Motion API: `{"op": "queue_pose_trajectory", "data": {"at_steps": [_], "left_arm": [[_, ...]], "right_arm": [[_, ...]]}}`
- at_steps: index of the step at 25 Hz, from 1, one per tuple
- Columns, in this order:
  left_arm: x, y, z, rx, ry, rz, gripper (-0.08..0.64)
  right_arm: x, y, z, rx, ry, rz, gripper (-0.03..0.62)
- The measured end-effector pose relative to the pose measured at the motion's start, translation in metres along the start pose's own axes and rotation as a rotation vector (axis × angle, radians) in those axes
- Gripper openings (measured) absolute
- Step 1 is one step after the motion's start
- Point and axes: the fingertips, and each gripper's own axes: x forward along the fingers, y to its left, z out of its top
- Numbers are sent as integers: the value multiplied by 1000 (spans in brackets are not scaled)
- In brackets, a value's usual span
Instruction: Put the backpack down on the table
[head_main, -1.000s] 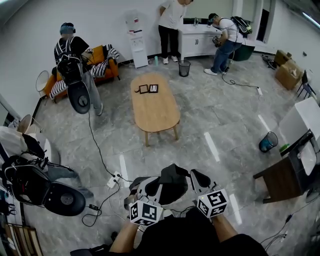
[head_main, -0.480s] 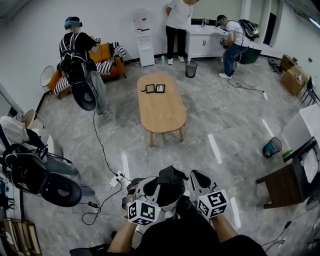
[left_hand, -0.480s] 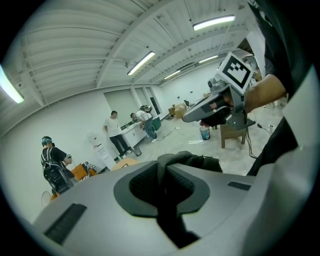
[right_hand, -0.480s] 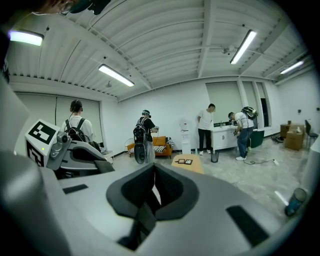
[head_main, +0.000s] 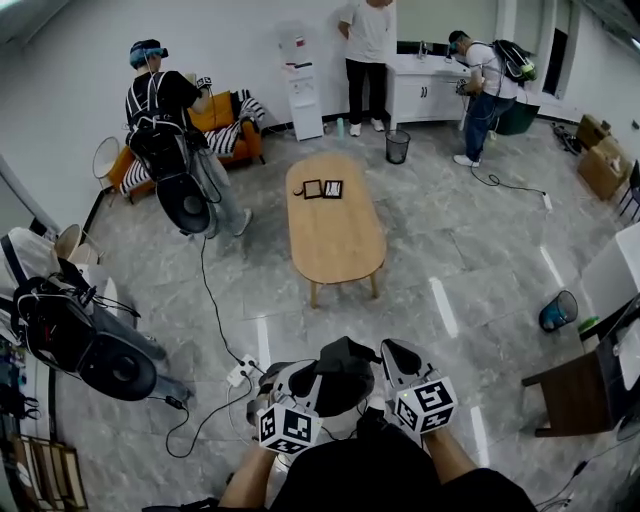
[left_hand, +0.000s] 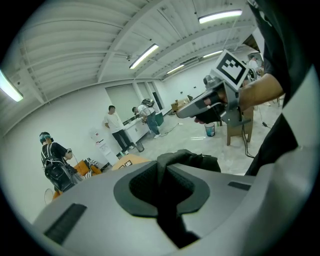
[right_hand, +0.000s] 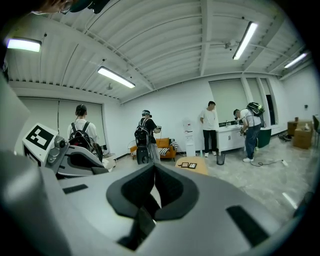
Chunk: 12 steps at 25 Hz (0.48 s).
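Standing on a grey stone-patterned floor, a person holds a black backpack (head_main: 345, 378) close to the body, lifted between two grippers. The left gripper (head_main: 305, 370) has its jaws clamped on a fold of the backpack's dark fabric, which bulges out past the tips in the left gripper view. The right gripper (head_main: 393, 352) has its jaws drawn together too, with a thin dark strap of the backpack pinched low between them. The backpack is well apart from the oval wooden table (head_main: 335, 240), which stands farther ahead in the middle of the room. Two small dark-framed squares (head_main: 322, 188) lie side by side near the table's far end. Beyond it, people stand near an orange sofa (head_main: 218, 108) and a white counter (head_main: 420, 85).
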Motion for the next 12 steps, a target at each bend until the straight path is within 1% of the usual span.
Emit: {"op": "queue_pose_trajectory", "data": {"at_steps": [3,7,12], "left_arm": [[15,13,8,-1,11,11,43],[41,24,18,-6,24,34,43],[70,39,35,-10,45,51,43]], "right_arm": [[16,-14,11,5,-5,15,11],[31,-37,12,5,-4,36,11],[42,-70,20,15,-4,43,11]]}}
